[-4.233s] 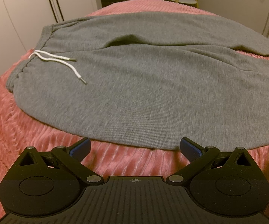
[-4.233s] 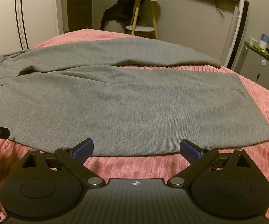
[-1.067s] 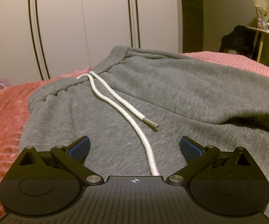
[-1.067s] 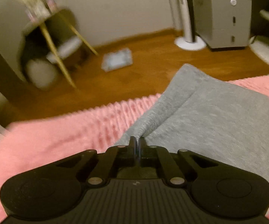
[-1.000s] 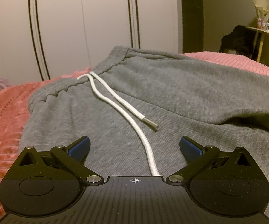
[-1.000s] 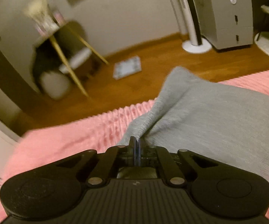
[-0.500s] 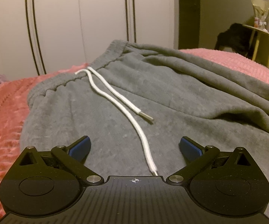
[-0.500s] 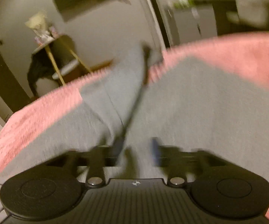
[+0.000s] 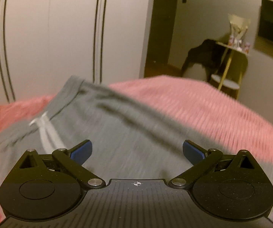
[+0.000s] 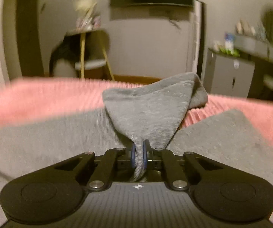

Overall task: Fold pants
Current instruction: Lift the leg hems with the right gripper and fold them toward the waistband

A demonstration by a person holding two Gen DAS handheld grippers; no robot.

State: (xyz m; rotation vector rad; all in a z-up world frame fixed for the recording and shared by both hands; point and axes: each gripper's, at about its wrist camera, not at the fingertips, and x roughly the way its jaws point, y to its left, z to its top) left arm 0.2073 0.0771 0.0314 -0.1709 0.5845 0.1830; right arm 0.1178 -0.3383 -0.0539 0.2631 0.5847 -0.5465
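Lying under pants (image 10: 41,138): pink bedspread (image 10: 32,98), seemingly.

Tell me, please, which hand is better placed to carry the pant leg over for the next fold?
The right. Its tool is already shut on a bunch of the grey pants, with the cloth lifted off the pink bedspread. The left tool stands open above the waistband end, gripping nothing.

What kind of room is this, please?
Most likely a bedroom: grey pants lie on a pink ribbed bedspread, white wardrobe doors stand behind, and a small side table is near the wall.
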